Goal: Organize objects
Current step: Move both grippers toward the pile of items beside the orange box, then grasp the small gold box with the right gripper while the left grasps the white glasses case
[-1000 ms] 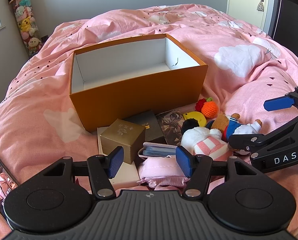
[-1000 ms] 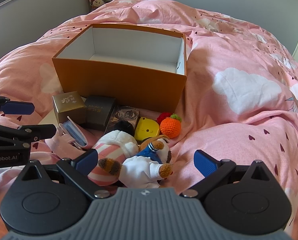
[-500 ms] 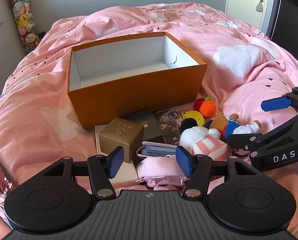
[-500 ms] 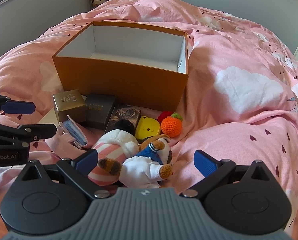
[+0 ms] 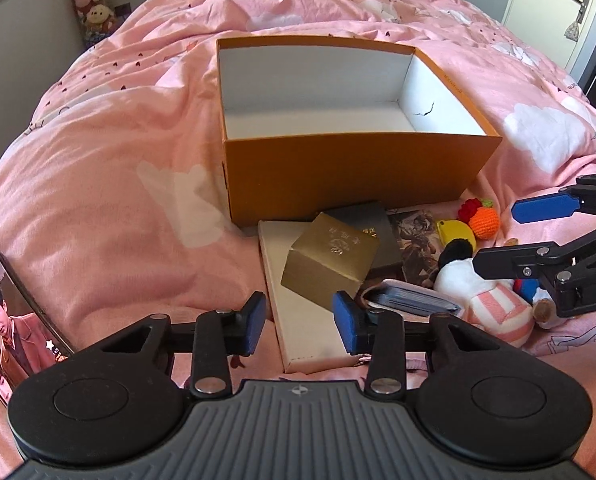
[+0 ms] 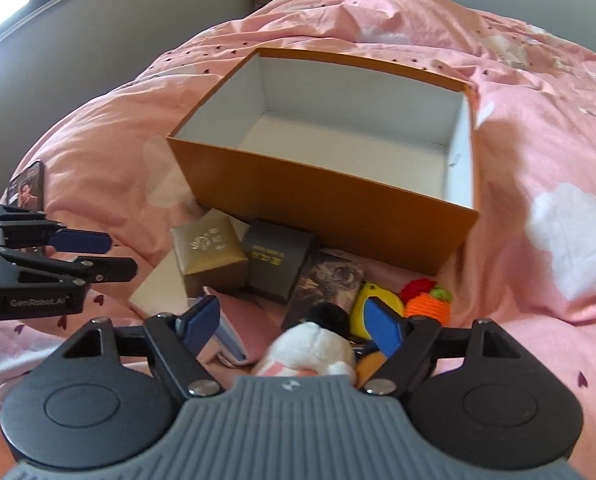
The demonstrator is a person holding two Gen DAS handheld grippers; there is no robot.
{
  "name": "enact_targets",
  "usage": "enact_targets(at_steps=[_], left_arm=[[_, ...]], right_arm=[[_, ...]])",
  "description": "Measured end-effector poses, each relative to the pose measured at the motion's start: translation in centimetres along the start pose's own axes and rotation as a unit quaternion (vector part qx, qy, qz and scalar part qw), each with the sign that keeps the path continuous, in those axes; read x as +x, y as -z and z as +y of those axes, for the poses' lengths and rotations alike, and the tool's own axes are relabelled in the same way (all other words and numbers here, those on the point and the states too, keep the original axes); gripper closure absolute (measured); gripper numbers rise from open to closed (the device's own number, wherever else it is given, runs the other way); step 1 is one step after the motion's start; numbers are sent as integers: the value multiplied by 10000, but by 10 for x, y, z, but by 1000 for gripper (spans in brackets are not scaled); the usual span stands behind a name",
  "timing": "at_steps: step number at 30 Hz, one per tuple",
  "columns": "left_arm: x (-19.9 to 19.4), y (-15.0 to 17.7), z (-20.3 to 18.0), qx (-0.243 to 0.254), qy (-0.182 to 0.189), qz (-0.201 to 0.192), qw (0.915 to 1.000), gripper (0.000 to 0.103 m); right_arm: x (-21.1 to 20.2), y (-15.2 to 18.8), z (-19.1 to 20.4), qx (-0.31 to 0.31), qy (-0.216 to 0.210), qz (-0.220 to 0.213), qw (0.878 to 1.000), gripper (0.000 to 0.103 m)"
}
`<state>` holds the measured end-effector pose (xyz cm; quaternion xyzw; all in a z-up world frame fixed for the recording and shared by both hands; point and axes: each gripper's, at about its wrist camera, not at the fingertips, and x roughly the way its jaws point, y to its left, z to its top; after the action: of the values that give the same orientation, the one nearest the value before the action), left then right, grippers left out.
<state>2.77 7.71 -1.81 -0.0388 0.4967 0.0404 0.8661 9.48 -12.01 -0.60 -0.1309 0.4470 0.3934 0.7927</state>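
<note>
An open, empty orange box (image 5: 354, 168) (image 6: 330, 216) sits on the pink bed. In front of it lie a gold cube box (image 5: 330, 264) (image 6: 210, 252), a dark box (image 5: 374, 228) (image 6: 278, 256), a flat white box (image 5: 298, 320), a card pack (image 5: 410, 300), a white-and-pink plush (image 5: 482, 292) (image 6: 314, 344), a yellow toy (image 6: 374, 304) and an orange crochet fruit (image 5: 484, 220) (image 6: 426, 304). My left gripper (image 5: 300, 322) is open, low over the white box, just in front of the gold cube. My right gripper (image 6: 290, 320) is open, its jaws astride the plush.
A phone (image 5: 10, 320) showing a video leans on the bedding at the left. A picture card (image 5: 418, 236) lies beside the dark box. Plush toys (image 5: 90, 4) stand against the far wall. A door (image 5: 558, 12) is at the far right.
My left gripper has swung left and forward, toward the gold cube and white box. My right gripper has dropped forward over the plush and its jaws have narrowed around it.
</note>
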Motion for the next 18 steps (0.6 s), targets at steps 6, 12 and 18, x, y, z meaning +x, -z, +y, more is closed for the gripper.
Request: enact_targets(at_steps=[6, 12, 18], left_arm=[[19, -6, 13, -198, -36, 327, 9993, 63], [33, -10, 25, -373, -94, 548, 9978, 68], [39, -15, 27, -393, -103, 682, 9968, 71]], right_arm=[[40, -25, 27, -568, -685, 349, 9954, 23], [84, -38, 36, -918, -912, 754, 9887, 24], [111, -43, 37, -1028, -1092, 919, 9844, 28]])
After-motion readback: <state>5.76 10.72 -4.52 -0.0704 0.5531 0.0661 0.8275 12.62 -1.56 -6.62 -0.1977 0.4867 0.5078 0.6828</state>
